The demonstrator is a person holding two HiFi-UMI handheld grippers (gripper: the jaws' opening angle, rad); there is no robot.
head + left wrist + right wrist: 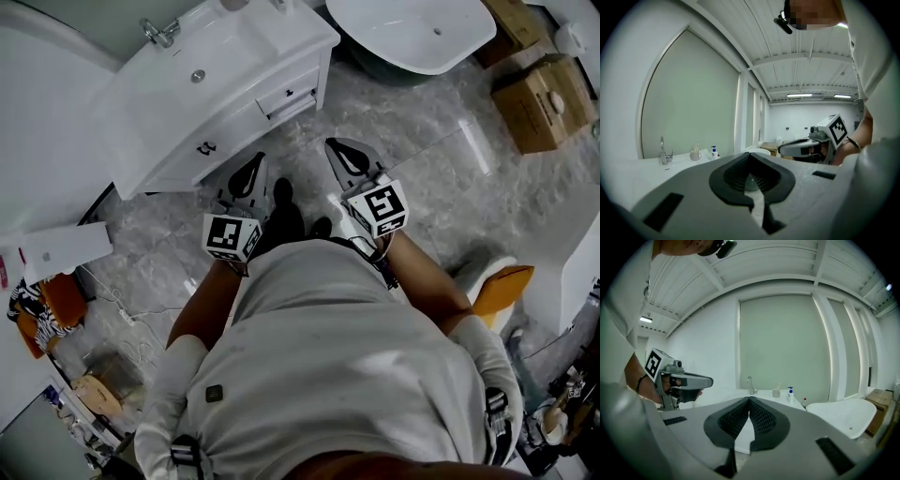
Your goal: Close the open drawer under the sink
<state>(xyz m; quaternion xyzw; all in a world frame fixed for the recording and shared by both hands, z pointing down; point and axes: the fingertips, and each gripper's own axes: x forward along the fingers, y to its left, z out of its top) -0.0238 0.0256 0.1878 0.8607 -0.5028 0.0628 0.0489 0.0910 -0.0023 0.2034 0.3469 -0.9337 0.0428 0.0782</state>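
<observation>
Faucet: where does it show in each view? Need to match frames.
Head view: faucet, top left, at the back of the sink counter.
Left gripper view: faucet, lower left, on the counter.
Right gripper view: faucet, centre, just below mid-height.
Shared landmark: the white sink counter, seen in all three.

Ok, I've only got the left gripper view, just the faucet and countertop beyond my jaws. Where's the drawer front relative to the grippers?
Observer: In the head view the drawer sits in the vanity front, ahead of both grippers. Neither the left gripper nor the right gripper touches it.
Operator: Is the right one holding anything?
Observer: No. The right gripper view shows its jaws together with nothing between them.
Operator: Is there only one drawer on that front?
Observer: A second handle shows further left on the same front.
</observation>
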